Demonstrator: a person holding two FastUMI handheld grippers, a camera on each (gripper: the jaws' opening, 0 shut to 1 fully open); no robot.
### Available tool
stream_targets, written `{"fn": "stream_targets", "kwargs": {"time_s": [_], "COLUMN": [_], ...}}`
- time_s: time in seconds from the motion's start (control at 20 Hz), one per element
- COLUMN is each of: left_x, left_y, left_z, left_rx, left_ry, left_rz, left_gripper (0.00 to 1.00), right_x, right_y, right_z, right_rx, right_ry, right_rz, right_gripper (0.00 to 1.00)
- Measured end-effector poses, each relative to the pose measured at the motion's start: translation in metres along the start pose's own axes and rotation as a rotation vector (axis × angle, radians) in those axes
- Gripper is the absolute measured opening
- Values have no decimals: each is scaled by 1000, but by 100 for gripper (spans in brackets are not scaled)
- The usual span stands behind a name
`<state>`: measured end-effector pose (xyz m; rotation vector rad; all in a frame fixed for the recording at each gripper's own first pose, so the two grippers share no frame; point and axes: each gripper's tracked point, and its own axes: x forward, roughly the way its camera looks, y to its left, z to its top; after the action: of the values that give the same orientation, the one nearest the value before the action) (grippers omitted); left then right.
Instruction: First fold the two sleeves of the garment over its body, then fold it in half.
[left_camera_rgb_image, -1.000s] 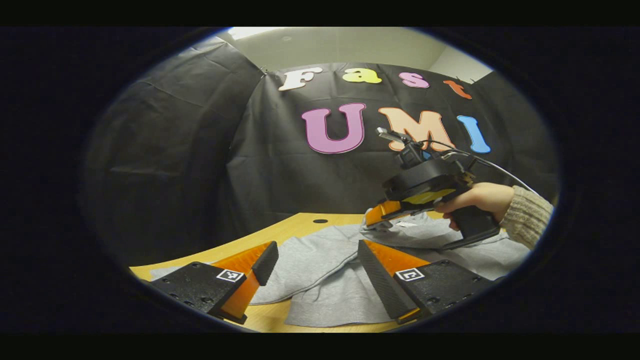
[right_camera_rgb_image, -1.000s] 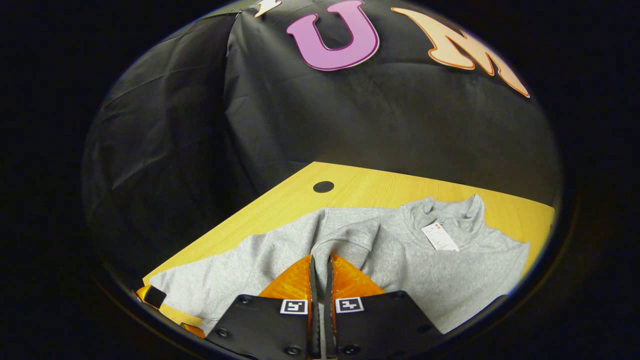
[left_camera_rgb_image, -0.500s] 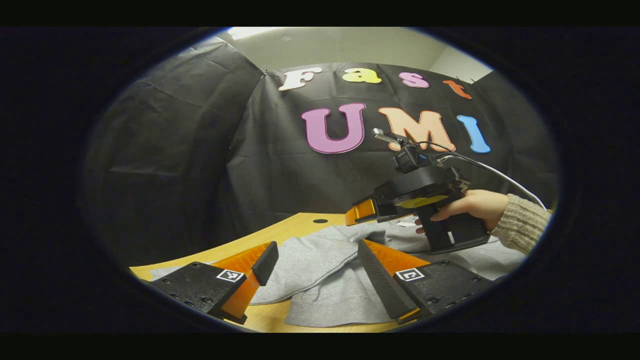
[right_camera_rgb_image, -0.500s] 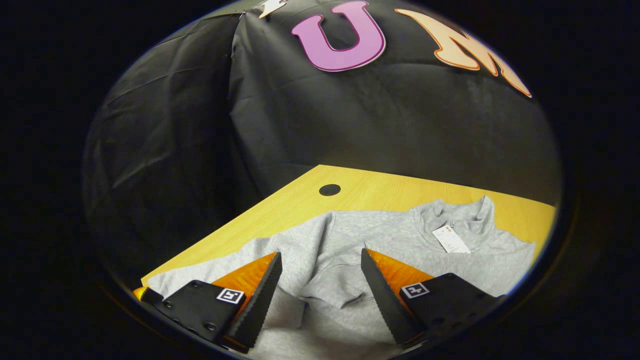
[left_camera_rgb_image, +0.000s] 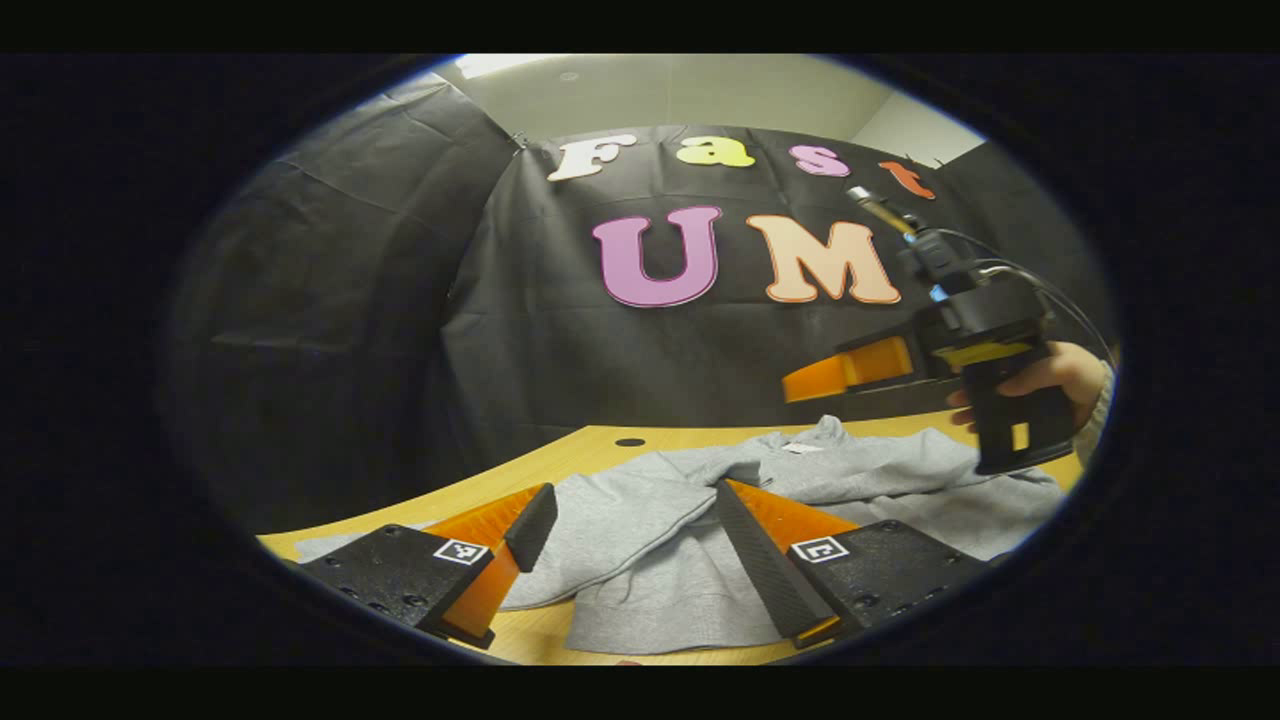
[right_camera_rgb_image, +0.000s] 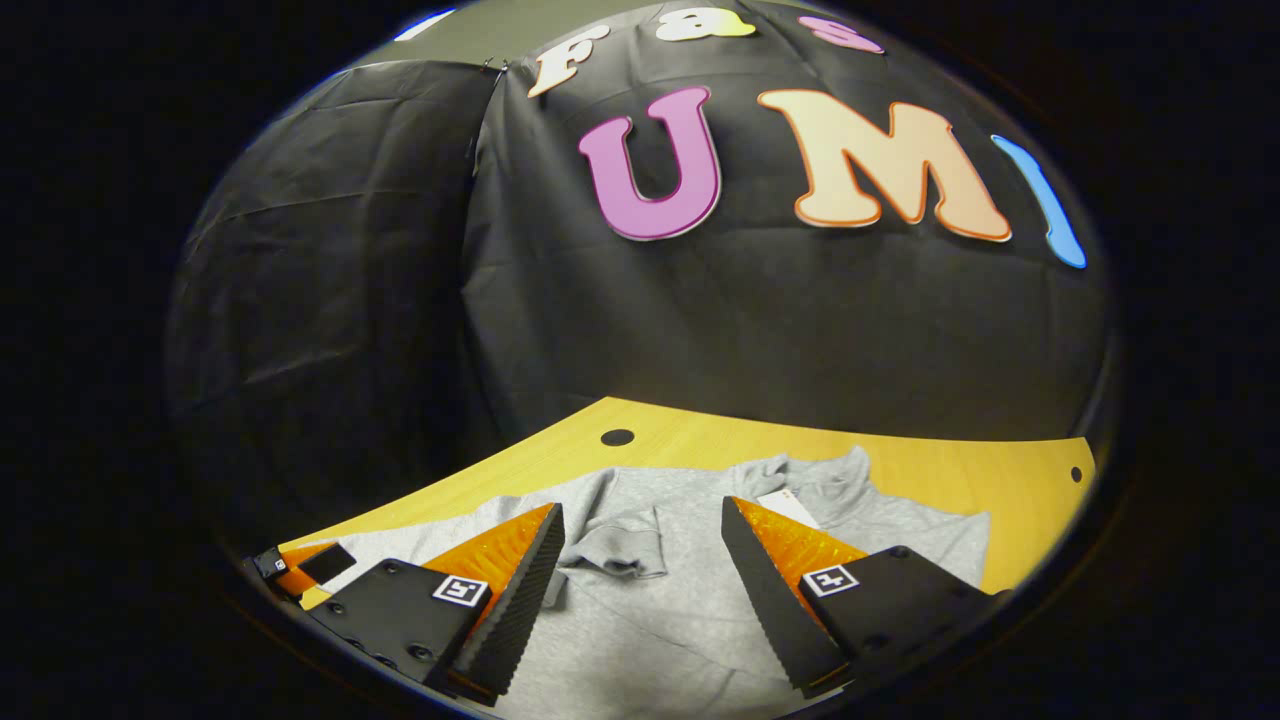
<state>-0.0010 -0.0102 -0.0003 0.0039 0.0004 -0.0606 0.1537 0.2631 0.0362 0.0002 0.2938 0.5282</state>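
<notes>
Left gripper view looks low across the worktop (left_camera_rgb_image: 560, 462), where the grey garment (left_camera_rgb_image: 660, 560) lies spread flat on the wood. The left tongs (left_camera_rgb_image: 630, 540) stand wide apart near the bottom of this view, gripping nothing, with the grey cloth lying between and beyond the two fingers. One sleeve (left_camera_rgb_image: 640, 505) is folded in over the body, its cuff end (left_camera_rgb_image: 735, 468) lying on the chest part. The collar (left_camera_rgb_image: 825, 435) with a small white tag (left_camera_rgb_image: 800, 448) sits at the far end of the garment. Off to the right and well above the cloth, a hand (left_camera_rgb_image: 1050, 375) holds the right tongs (left_camera_rgb_image: 815, 382) by a dark handle; from this side one cannot tell how far the fingers are parted. A cable runs from the top of that tool.

Right gripper view looks down on the same garment (right_camera_rgb_image: 650, 620) from above. The right tongs (right_camera_rgb_image: 640, 560) are spread wide and empty, hanging clear of the cloth. Between the fingers shows the folded sleeve's ribbed cuff (right_camera_rgb_image: 625, 550), resting on the body. The collar (right_camera_rgb_image: 820, 475) and white tag (right_camera_rgb_image: 785, 505) lie just past the right finger. A dark round hole (right_camera_rgb_image: 617, 437) marks the worktop (right_camera_rgb_image: 920, 480) beyond the garment, and a smaller one (right_camera_rgb_image: 1075, 473) sits near the far right edge. At the lower left, a part of the left tongs (right_camera_rgb_image: 300, 572) shows beside the garment's edge.
</notes>
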Motion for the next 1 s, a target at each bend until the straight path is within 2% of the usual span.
{"fn": "stream_targets", "kwargs": {"time_s": [0.1,0.15,0.25,0.3,0.4,0.5,0.6,0.7,0.75,0.8,0.95,1.0], "left_x": [1,2,1,-2,-14,-27,-50,-63,-68,-71,-82,-83], "left_y": [4,8,20,32,72,100,139,162,170,177,184,185], "left_z": [-3,-7,-9,-10,-12,-20,-38,-52,-59,-65,-86,-90], "left_rx": [6,0,-10,-9,-1,0,6,32,43,46,16,12], "left_ry": [21,42,83,105,160,223,335,409,444,474,559,576], "left_rz": [-2,-7,-14,-6,26,42,63,84,90,94,105,110], "left_gripper": [94,94,94,94,95,93,93,90,96,93,93,96], "right_x": [-30,-44,-65,-76,-105,-124,-151,-168,-177,-184,-208,-213], "right_y": [-18,-28,-43,-49,-67,-82,-105,-131,-142,-151,-181,-188], "right_z": [6,9,7,7,1,-4,-11,-15,-17,-18,-31,-36], "right_rx": [-17,-28,-52,-72,-101,-78,3,11,14,21,59,65], "right_ry": [-57,-81,-129,-153,-186,-200,-228,-247,-257,-270,-288,-287], "right_rz": [-30,-50,-84,-98,-148,-182,-219,-275,-305,-328,-409,-424], "right_gripper": [98,94,98,94,97,97,98,98,98,98,97,97]}}
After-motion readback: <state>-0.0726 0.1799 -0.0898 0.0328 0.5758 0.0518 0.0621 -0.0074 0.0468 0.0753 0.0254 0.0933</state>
